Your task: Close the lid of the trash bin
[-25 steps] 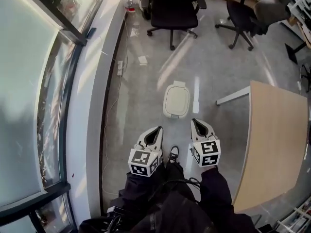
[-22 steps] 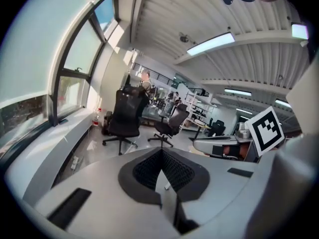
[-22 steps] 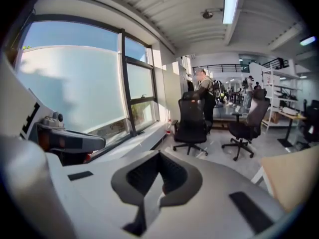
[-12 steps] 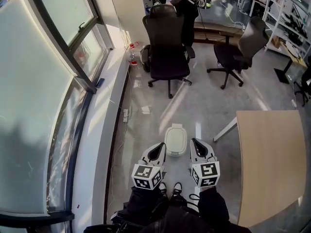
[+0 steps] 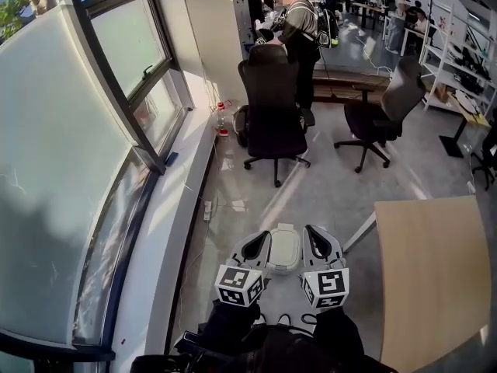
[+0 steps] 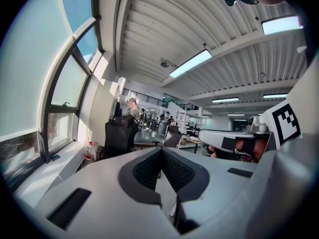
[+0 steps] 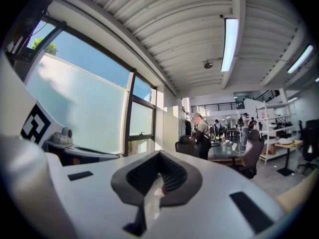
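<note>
The white trash bin [image 5: 284, 249] stands on the grey floor with its lid down flat. In the head view it shows in the gap between my two grippers, far below them. My left gripper [image 5: 262, 238] is held up just left of it, jaws shut and empty. On the bin's right, my right gripper [image 5: 311, 231] is raised to the same height, also shut with nothing in it. In the left gripper view the left gripper [image 6: 160, 152] points level into the room, with the right gripper [image 6: 234, 142] beside it. The right gripper view shows the right gripper [image 7: 159, 154] closed, aimed at the office.
A wooden table [image 5: 431, 270] stands at the right. Two black office chairs [image 5: 273, 111] [image 5: 384, 107] are farther ahead, with a person [image 5: 299, 26] behind them. A window wall [image 5: 70, 169] and sill run along the left, with a bottle [image 5: 223, 120] and power strip [image 5: 207, 210] beside them.
Both grippers have risen well above the floor, and the head view has tilted up to take in the room. The bin now shows smaller, between the gripper tips.
</note>
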{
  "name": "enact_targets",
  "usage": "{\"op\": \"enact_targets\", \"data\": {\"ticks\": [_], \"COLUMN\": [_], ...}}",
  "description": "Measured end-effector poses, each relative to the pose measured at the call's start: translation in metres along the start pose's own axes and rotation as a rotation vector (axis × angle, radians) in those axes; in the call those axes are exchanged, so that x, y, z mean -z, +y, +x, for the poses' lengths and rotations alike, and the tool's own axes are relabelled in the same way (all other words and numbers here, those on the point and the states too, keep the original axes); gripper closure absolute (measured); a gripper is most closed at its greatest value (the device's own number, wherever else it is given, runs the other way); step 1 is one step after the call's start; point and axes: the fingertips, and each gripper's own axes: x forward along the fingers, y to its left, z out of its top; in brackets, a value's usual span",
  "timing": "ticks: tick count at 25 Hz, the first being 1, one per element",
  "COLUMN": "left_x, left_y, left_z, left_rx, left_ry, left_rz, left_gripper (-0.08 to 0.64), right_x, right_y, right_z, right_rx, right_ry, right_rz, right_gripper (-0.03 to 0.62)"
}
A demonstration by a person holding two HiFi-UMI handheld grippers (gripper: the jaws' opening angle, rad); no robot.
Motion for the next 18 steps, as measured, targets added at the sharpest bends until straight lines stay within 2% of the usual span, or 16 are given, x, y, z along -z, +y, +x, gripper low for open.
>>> {"op": "enact_targets", "data": {"ticks": [9, 18], "left_x": [-0.05, -0.06], "left_y": [-0.012, -0.004], "left_z": [0.002, -0.001], "left_rx": [0.003, -0.016], "left_ry": [-0.099, -0.117], "left_rz": [0.057, 0.072], "left_gripper": [0.558, 0.558], "right_x": [-0.053, -0.06], "right_y": [-0.009, -0.001], "right_z": [-0.009, -0.004], "right_rx": [0.029, 0.004], "right_ry": [-0.127, -0.155], "right_rz": [-0.062, -0.054], "right_gripper": [0.588, 0.588]}}
